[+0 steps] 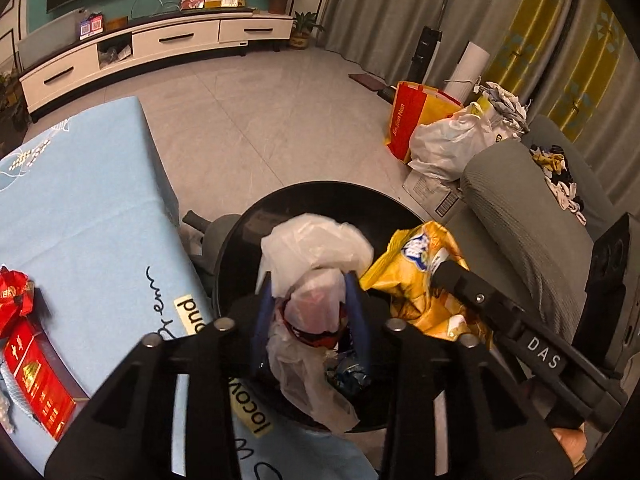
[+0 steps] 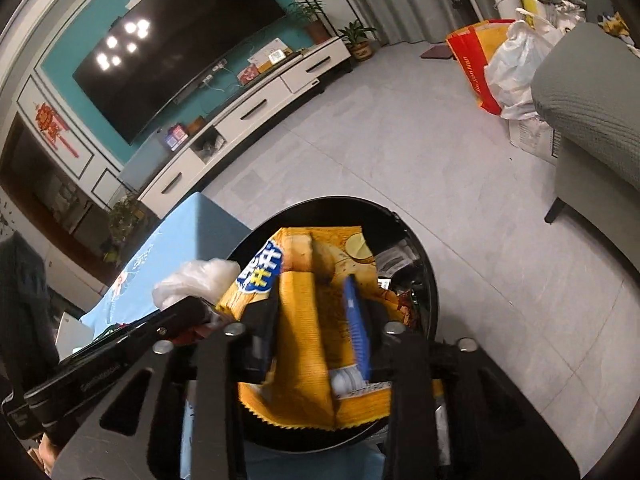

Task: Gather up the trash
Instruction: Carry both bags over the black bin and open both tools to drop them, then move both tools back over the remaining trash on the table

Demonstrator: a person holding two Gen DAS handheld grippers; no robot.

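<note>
Both pieces of trash hang over the open mouth of the round black bin, which suggests they were carried there to be dropped. The crumpled white plastic bag, thin, translucent and wrinkled, with something red showing through it, sits between the blue pads of the left claw; the pads stand partly apart, and whether they press the film cannot be told. To its right, the yellow chip packet, glossy foil with a serrated lower edge and a blue logo, droops between the pads of the right claw, which look part-open; one blue pad lies against its face, but a firm grip cannot be confirmed. Dark wrappers already lie inside the bin. It stands on the pale tiled floor just beside the counter, draped in a smooth light-blue cloth with printed lettering. Red packets remain there at the near left, probably the next trash. A grey ribbed sofa arm rises at the right.
</note>
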